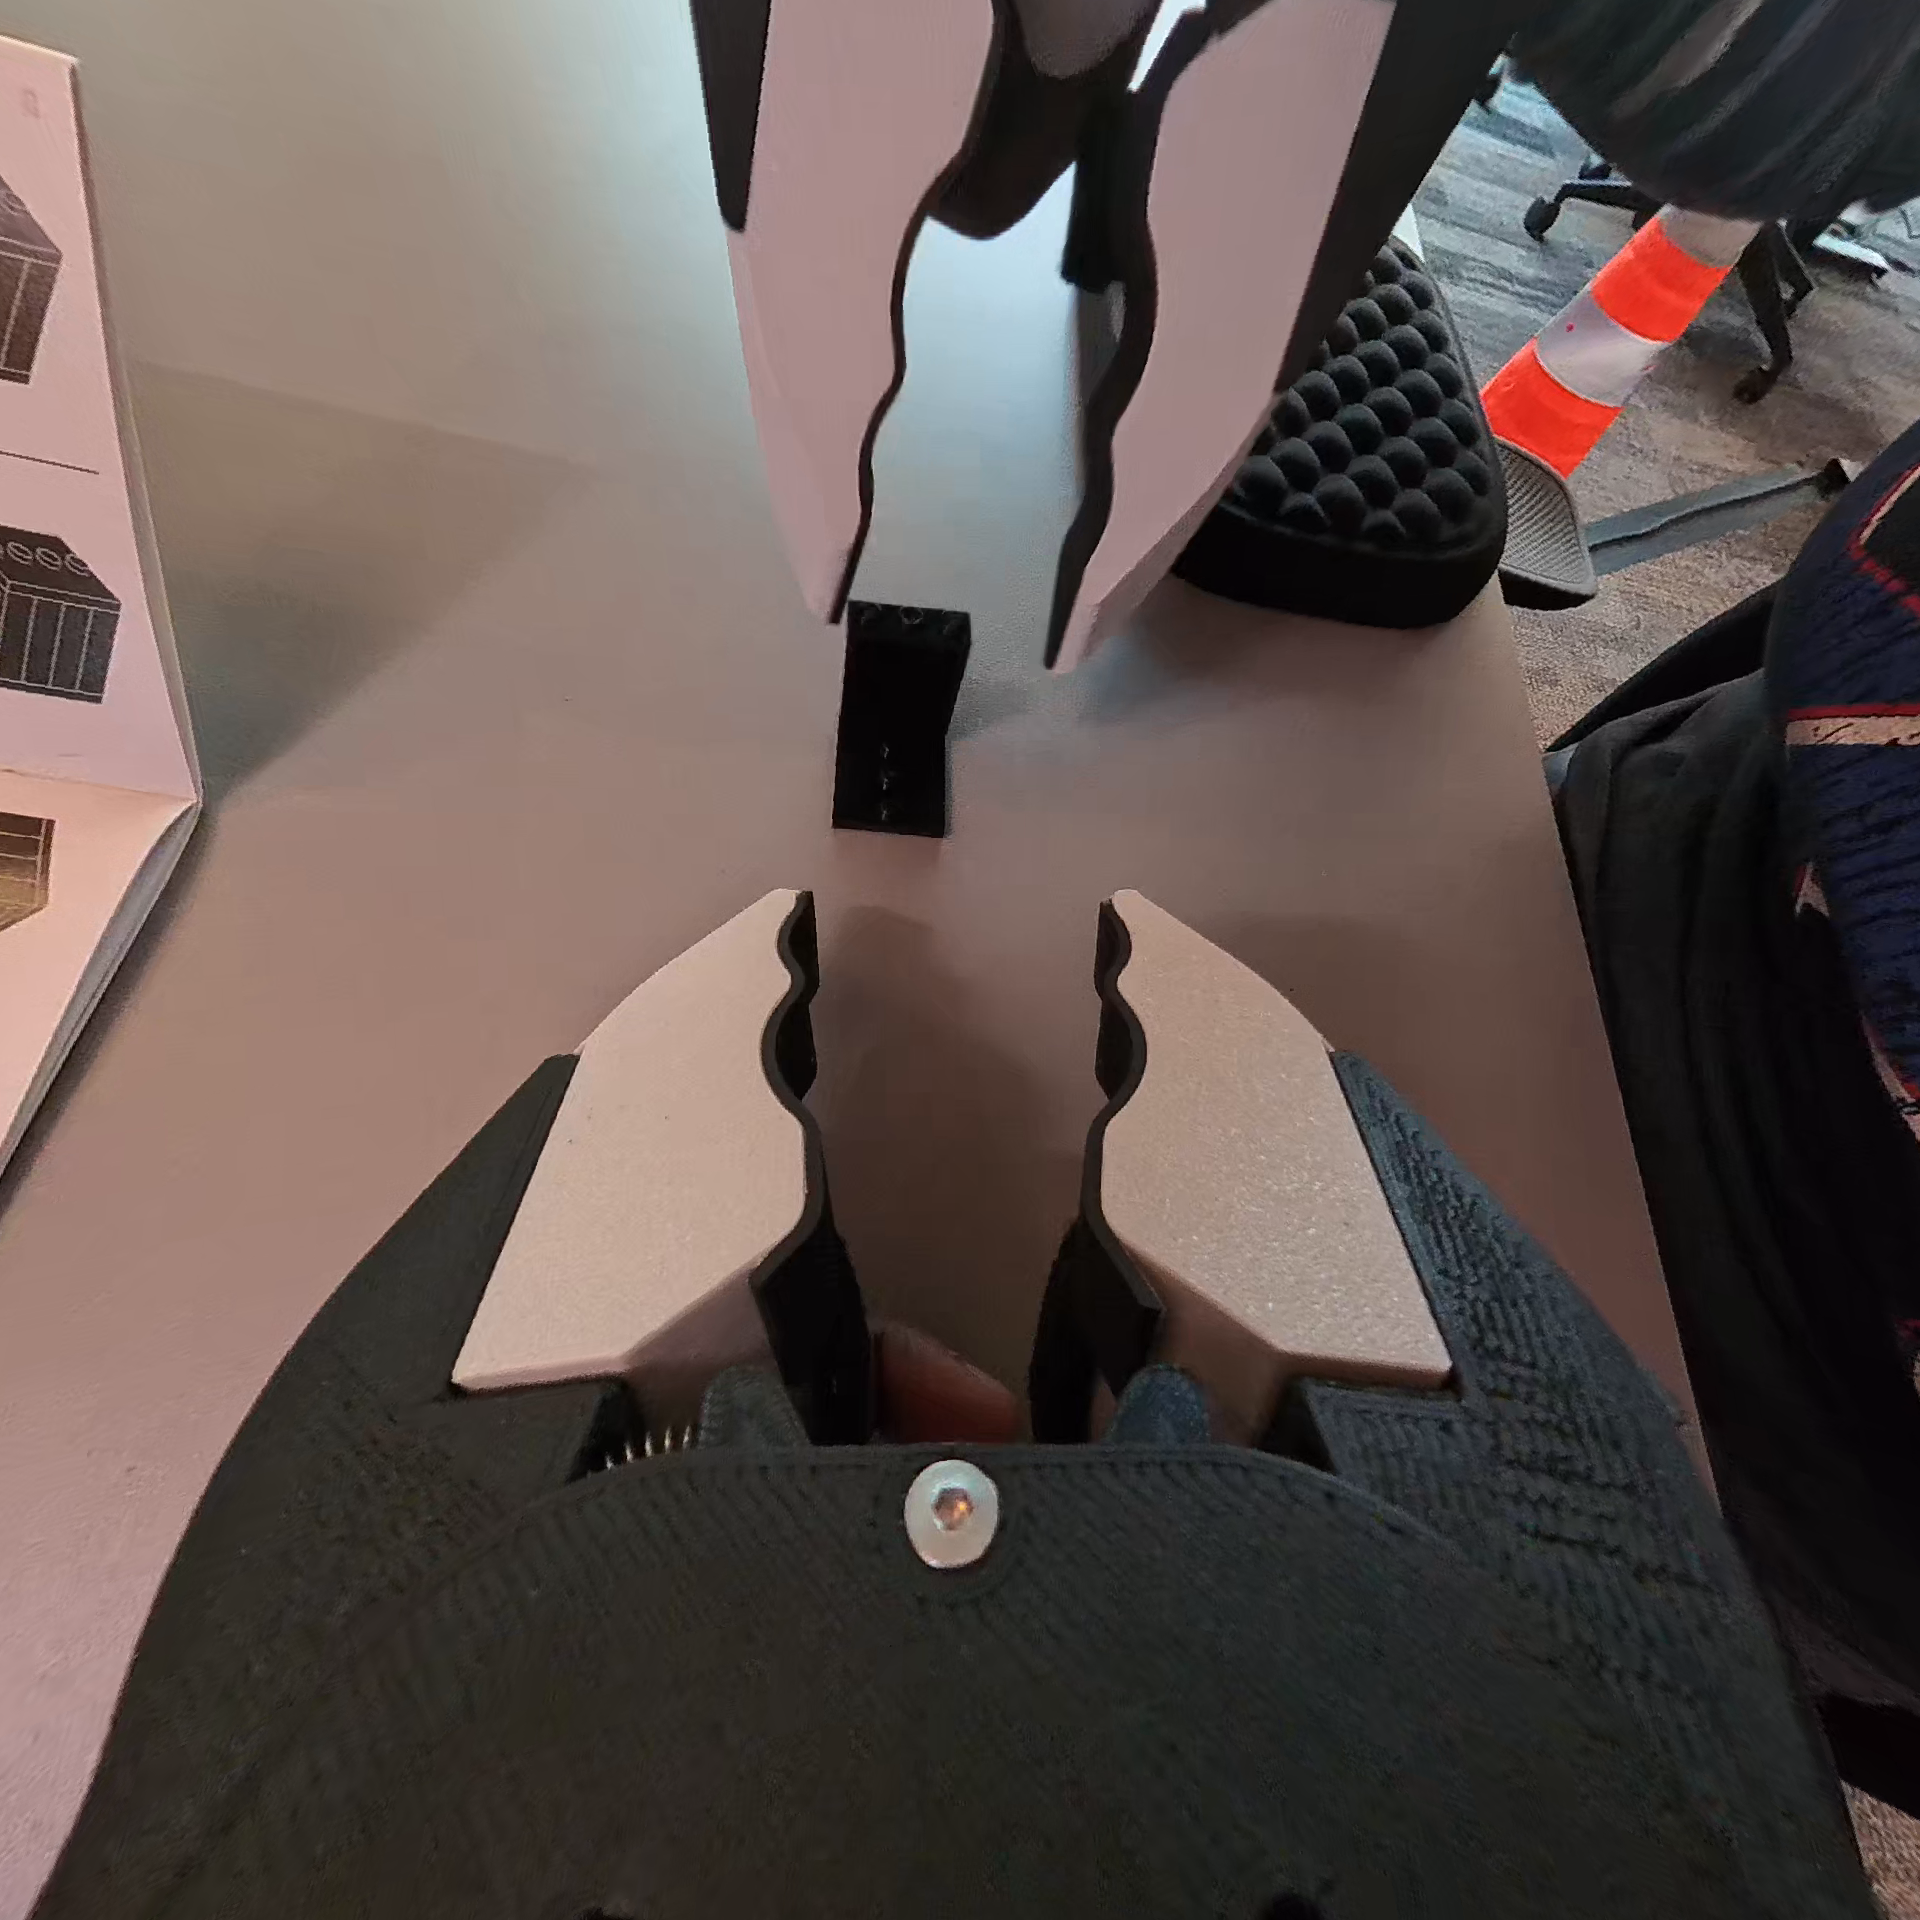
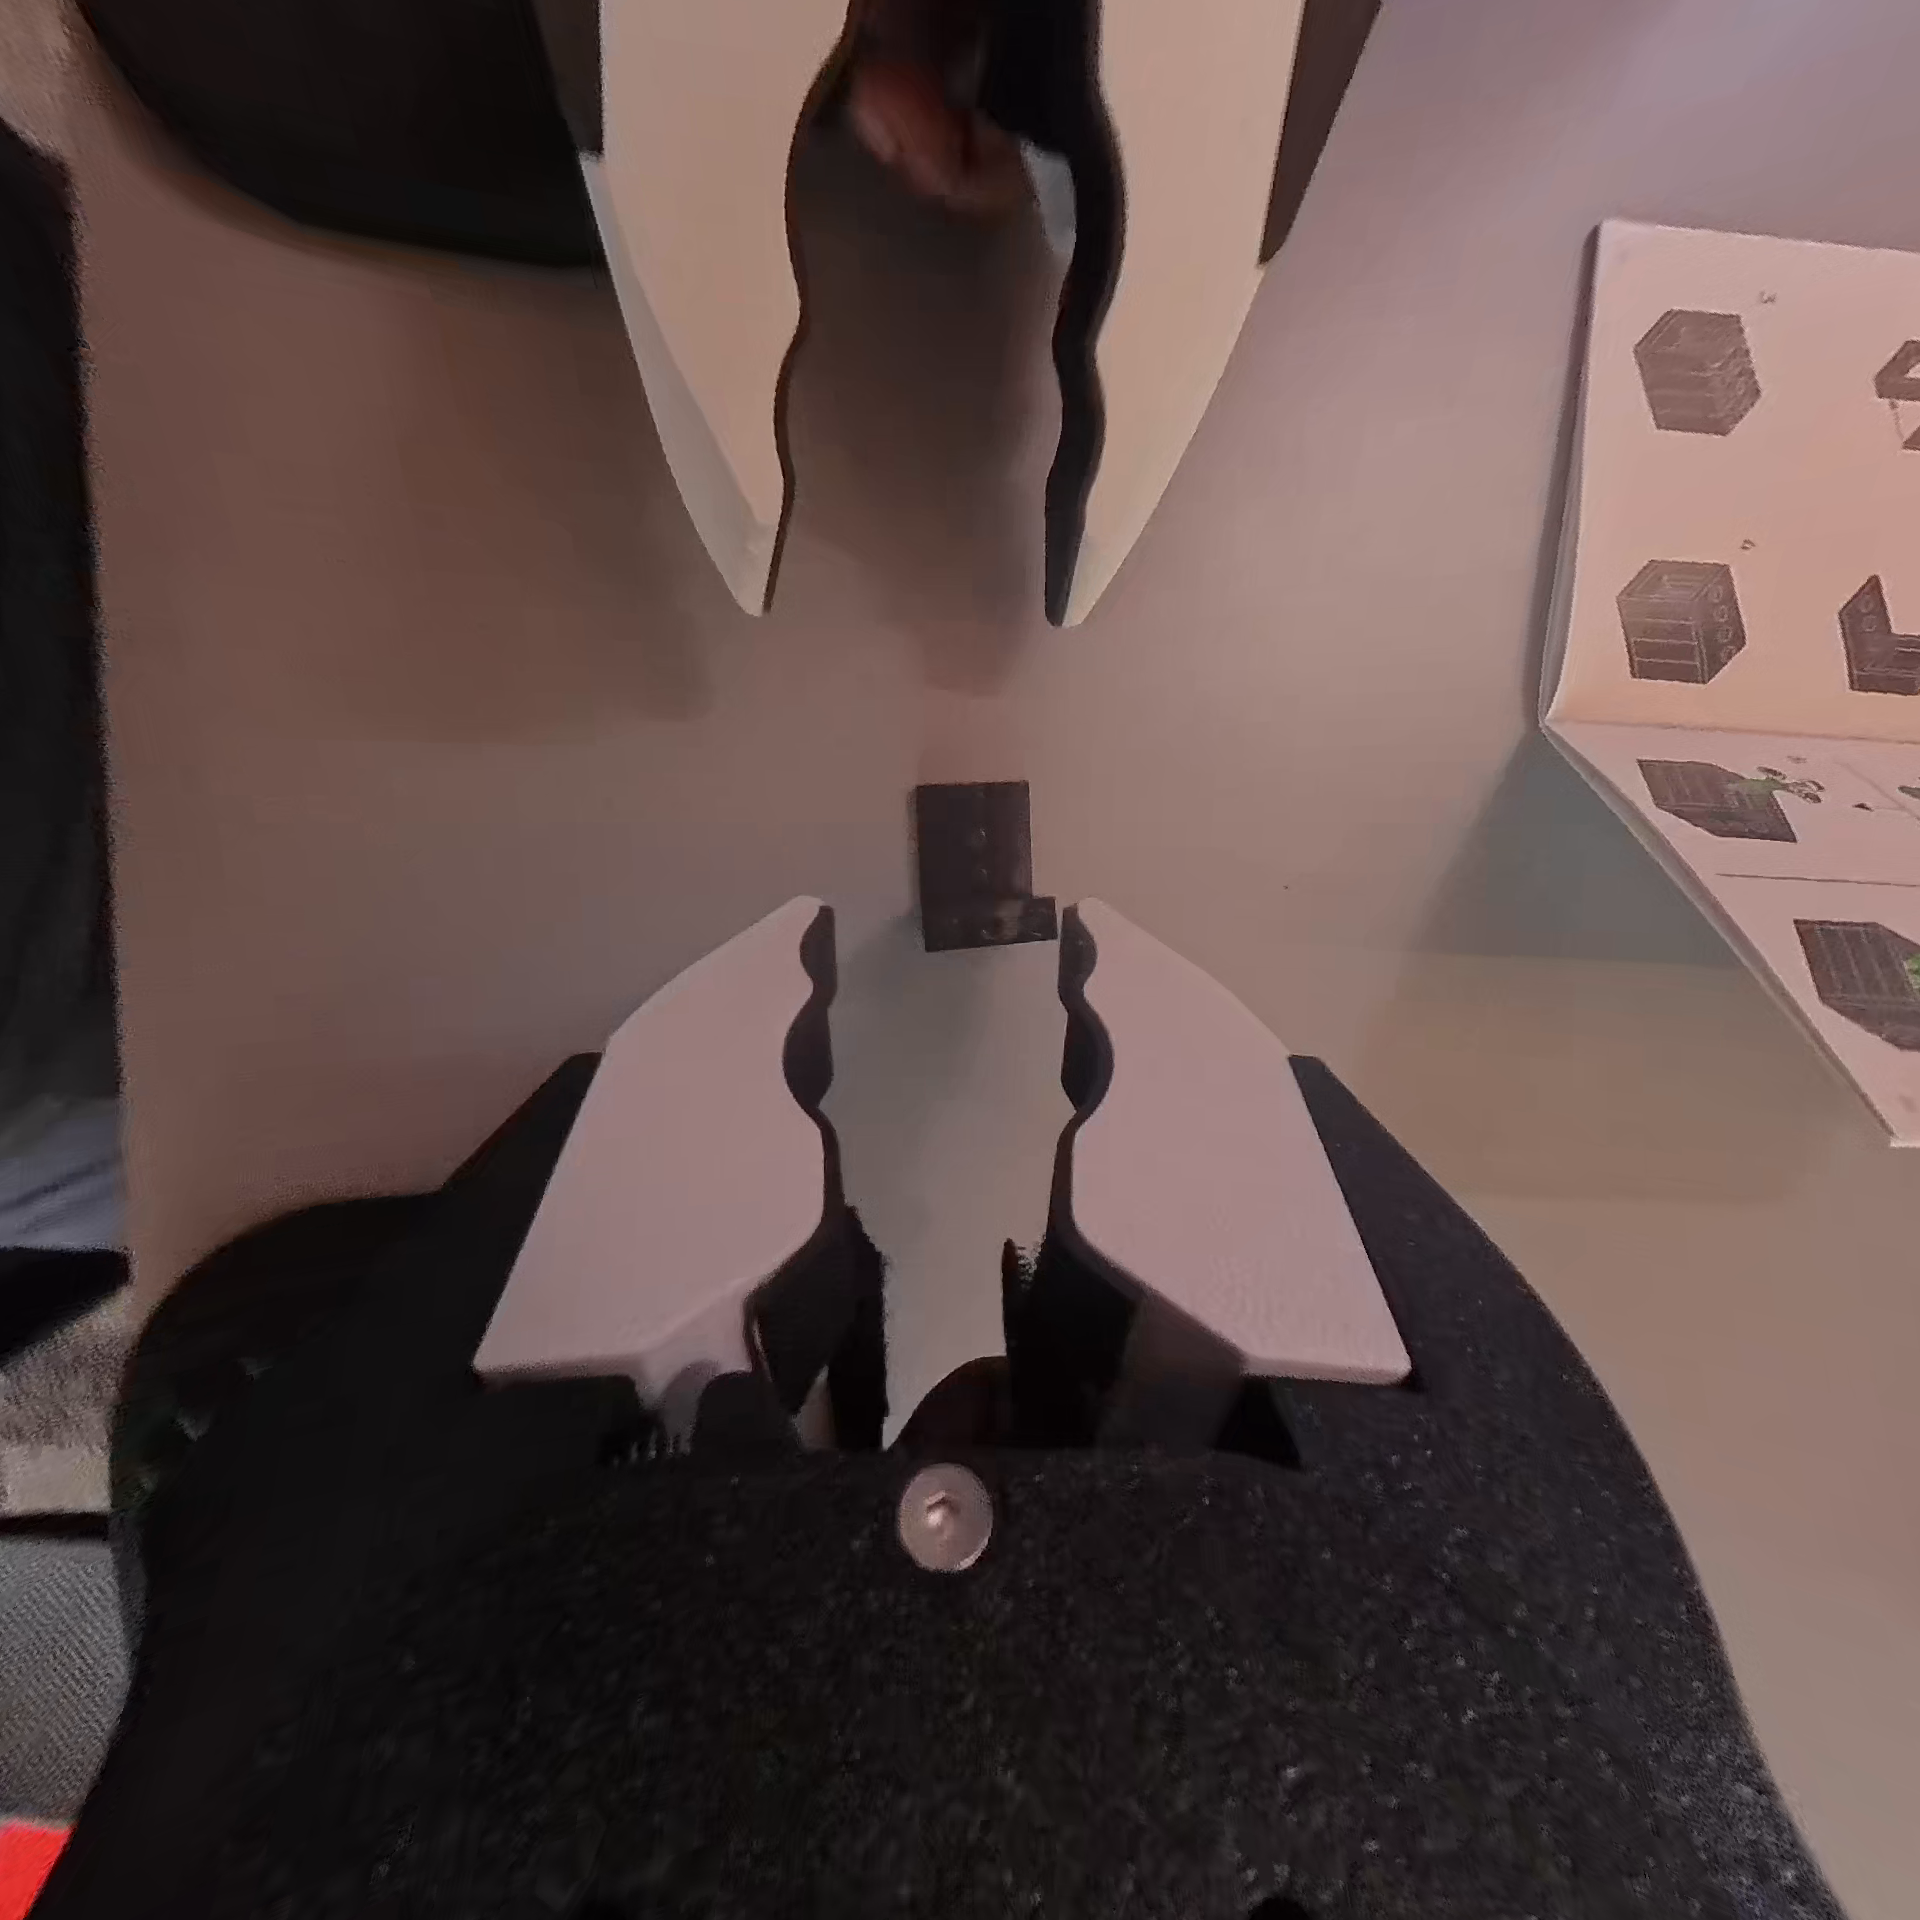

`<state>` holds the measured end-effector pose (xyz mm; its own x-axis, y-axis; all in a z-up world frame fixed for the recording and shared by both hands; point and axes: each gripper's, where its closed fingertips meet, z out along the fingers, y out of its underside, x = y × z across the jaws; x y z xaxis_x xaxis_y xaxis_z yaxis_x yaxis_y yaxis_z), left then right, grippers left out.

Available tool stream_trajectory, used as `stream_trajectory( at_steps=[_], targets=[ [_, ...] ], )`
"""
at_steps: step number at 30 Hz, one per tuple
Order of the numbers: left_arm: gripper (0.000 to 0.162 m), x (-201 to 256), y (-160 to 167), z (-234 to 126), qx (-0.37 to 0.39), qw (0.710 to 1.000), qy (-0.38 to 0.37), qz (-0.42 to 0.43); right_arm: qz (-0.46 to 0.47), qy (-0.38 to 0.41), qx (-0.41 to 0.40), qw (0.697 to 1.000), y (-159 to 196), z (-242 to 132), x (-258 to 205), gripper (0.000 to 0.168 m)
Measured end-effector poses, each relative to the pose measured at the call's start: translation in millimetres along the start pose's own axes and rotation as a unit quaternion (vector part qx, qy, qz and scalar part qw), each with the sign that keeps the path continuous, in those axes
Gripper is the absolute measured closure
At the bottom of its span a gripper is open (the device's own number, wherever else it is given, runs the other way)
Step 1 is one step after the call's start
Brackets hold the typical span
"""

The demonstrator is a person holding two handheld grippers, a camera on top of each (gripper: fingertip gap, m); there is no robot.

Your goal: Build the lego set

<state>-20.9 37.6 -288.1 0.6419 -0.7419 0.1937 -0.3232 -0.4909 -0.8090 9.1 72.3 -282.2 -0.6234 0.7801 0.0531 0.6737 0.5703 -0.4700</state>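
**Claws open, black brick piece sitting between them**

Left claw (image 1: 958,906) is spread wide with nothing in it, hovering low over the table (image 1: 416,935). Its pale fingers (image 1: 665,1132) have wavy black inner edges, and there's clear table showing in the gap. Right claw (image 2: 943,912) is the same deal: open, empty, tips pointing back at the left one, so the two face each other nose to nose.

Between them sits the lego piece (image 1: 896,717), a small black L-shaped bit lying on the table. From the left wrist view it's just past the left tips and right under the right claw's tips, not touching either as far as I can see. From the right wrist view the same piece (image 2: 977,864) is just ahead of that claw's tips, nearly between them, with the short leg of the L near the right finger. That view is kinda blurry, so the studs are hard to make out.

Further out: an instruction sheet (image 1: 73,644) with black cube drawings lies folded open along one side of the table. Off the table's far edge there's a black bumpy cushion (image 1: 1382,468), and beyond it an orange and white cone (image 1: 1600,322) on the carpet. A dark jacket (image 1: 1745,1039) hangs by the table's edge.
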Motion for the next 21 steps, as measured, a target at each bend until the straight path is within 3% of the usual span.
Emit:
stream_trajectory(
  at_steps=[10, 15, 18, 21],
  targets=[
    [0.110, 2, 3, 3, -0.015, 1.000, -0.004, 0.016, 0.069, 0.002, 0.247, 0.966, -22, -21, 6, 0.111],
    [0.110, 6, 13, 11, -0.057, 0.997, -0.012, 0.053, 0.092, -0.013, 0.479, 0.873, -35, -49, 18, 0.099],
    [0.110, 6, 15, 11, -0.067, 0.994, -0.025, 0.080, 0.052, 0.013, 0.467, 0.883, -33, -50, 15, 0.095],
    [0.110, 8, 15, 11, -0.066, 0.993, -0.025, 0.090, 0.062, -0.012, 0.444, 0.894, -28, -42, 10, 0.094]
  ],
)
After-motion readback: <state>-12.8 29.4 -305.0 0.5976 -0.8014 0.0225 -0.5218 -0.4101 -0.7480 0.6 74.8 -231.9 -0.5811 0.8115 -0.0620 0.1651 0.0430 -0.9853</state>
